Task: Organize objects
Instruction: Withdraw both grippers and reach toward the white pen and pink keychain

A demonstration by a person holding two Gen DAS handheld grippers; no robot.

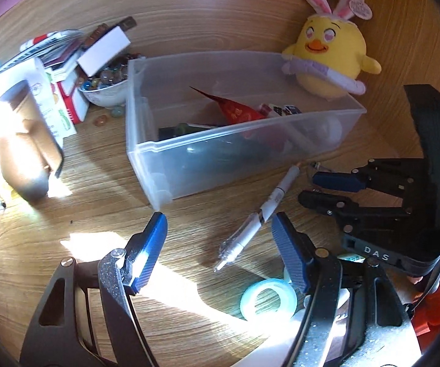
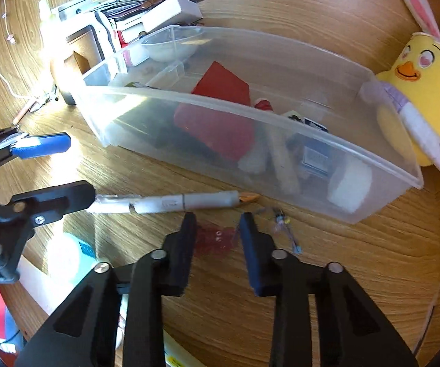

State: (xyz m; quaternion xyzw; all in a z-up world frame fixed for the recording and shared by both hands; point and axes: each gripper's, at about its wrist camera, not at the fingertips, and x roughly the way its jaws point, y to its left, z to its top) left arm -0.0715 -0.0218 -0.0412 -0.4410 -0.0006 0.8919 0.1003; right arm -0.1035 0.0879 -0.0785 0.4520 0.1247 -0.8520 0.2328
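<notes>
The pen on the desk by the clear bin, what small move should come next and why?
Probably lower the left gripper a little and close on the pen. Its jaws are open with the pen lying loose on the desk between them, outside the bin. The right gripper is open, empty.

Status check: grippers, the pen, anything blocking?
Left gripper open, straddling white pen on desk. Right gripper open, empty. Pen lies outside clear bin; tape roll nearby.
</notes>
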